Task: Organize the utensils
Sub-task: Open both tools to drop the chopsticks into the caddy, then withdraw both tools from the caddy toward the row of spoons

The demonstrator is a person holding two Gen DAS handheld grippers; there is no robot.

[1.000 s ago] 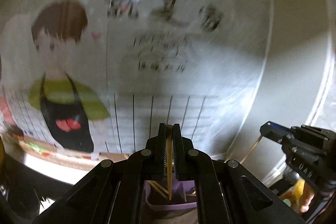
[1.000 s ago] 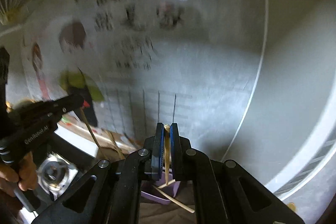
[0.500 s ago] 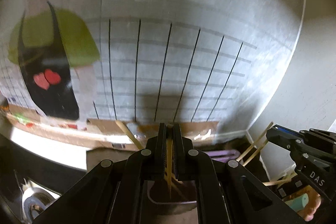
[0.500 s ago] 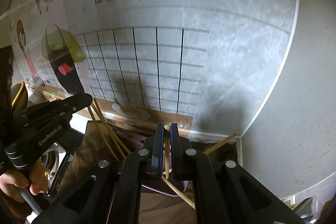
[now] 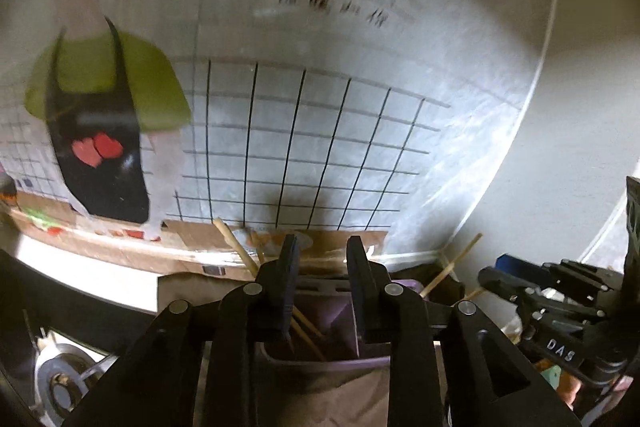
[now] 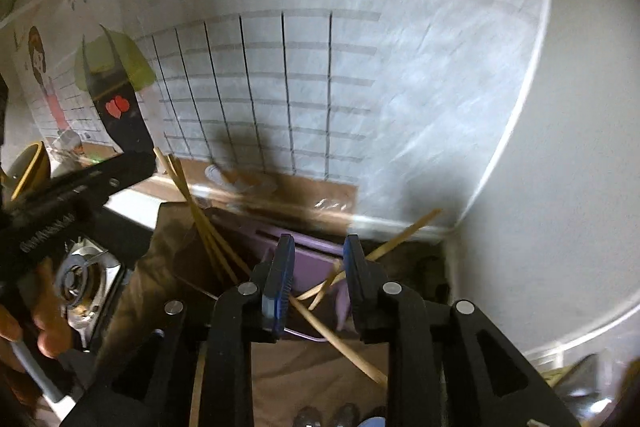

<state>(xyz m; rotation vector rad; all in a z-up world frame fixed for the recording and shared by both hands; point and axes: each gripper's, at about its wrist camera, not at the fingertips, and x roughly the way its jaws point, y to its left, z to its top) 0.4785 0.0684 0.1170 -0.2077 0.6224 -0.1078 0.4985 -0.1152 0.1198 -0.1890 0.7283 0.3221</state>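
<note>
Both grippers tilt downward. The left gripper (image 5: 322, 279) has just been opening, its fingers (image 5: 289, 267) apart, gripping nothing. The right gripper (image 6: 318, 275) likewise, pressing nothing. A hand (image 6: 38, 327) shows at eight o'clock in the right view.

Both wrist views look down, close, sharing purple holder (image 5: 344, 311).

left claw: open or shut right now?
Open. The left claw has just been opening; a clear gap shows between its fingers, with the purple holder and chopsticks visible below.
</note>
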